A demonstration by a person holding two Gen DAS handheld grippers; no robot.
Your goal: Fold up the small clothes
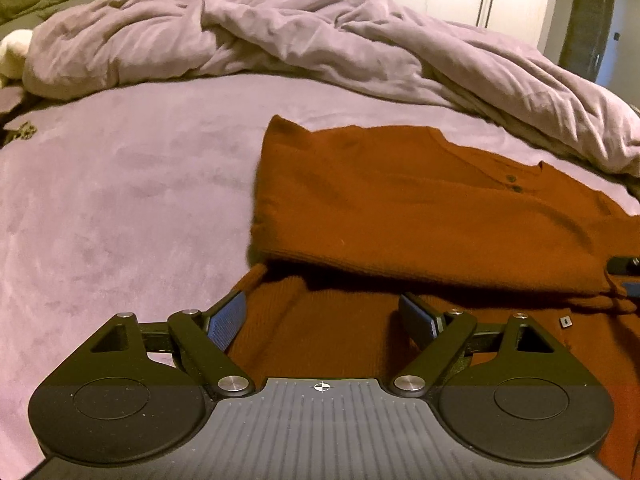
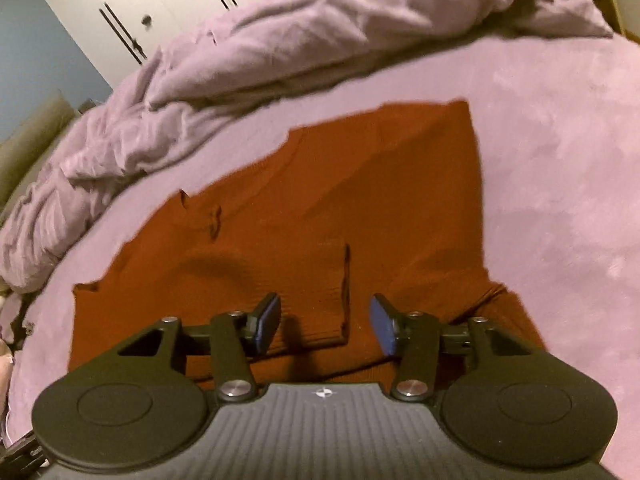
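While the sweater (image 1: 420, 208) lies half-folded just beyond both claws, the left gripper (image 1: 324, 320) gapes wide and the right gripper (image 2: 326, 320) half-open, both empty over its near layer.

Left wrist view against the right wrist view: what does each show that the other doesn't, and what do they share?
Only the left wrist view shows the two dark buttons at the neckline, a cream object at the far left edge, and part of the other claw at the right edge. Only the right wrist view shows the folded-in sleeve's edge between its fingers. Both show the rust sweater flat on the lilac bedspread, the rumpled duvet behind, white wardrobe doors, and an open claw above the knit.
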